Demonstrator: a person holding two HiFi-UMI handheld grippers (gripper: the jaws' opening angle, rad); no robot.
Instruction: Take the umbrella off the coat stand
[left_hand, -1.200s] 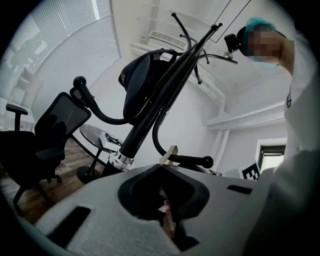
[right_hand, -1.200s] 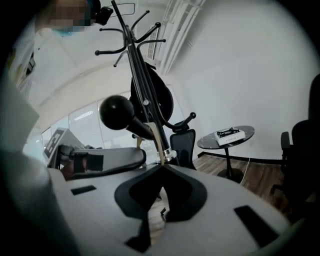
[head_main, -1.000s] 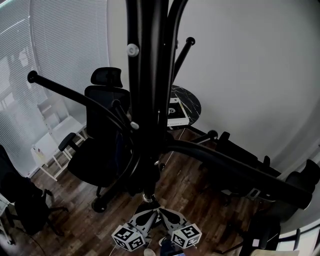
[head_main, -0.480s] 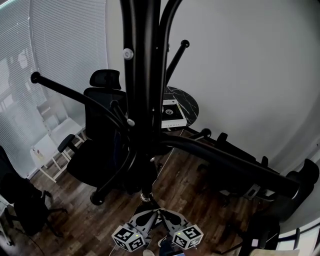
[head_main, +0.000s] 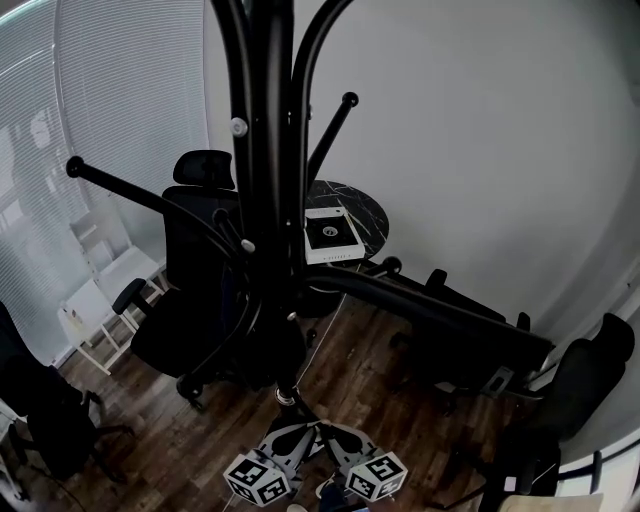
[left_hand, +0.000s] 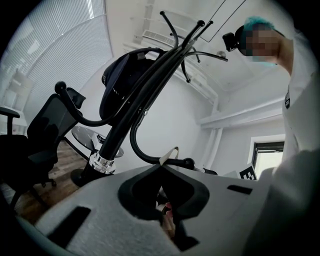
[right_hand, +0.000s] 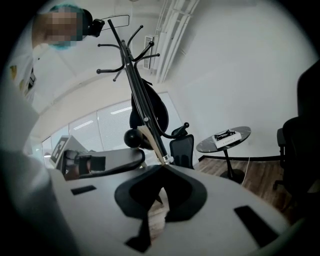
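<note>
- While we are drawing our head back, the coat stand (head_main: 265, 200) is sliding leftward in the head view. The round table (head_main: 376, 215) behind it is coming more fully into sight, and both grippers are staying low by the stand's foot.
- We are judging that we are still looking the stand over, not reaching. The lift itself is not yet beginning.
- We are keeping the left gripper (left_hand: 165, 161) with its fingers pressed together on nothing, pointing up along the pole.
- We are holding the right gripper (right_hand: 162, 163) the same way, tips meeting and empty.
- We are taking the dark bundle (left_hand: 131, 75) hanging high among the upper hooks for the umbrella, though we are not seeing it clearly enough to be sure. It is sitting well above both grippers.
- We are finding no real container here. Only the table is carrying something, a flat box (head_main: 330, 235) lying on its top.
</note>
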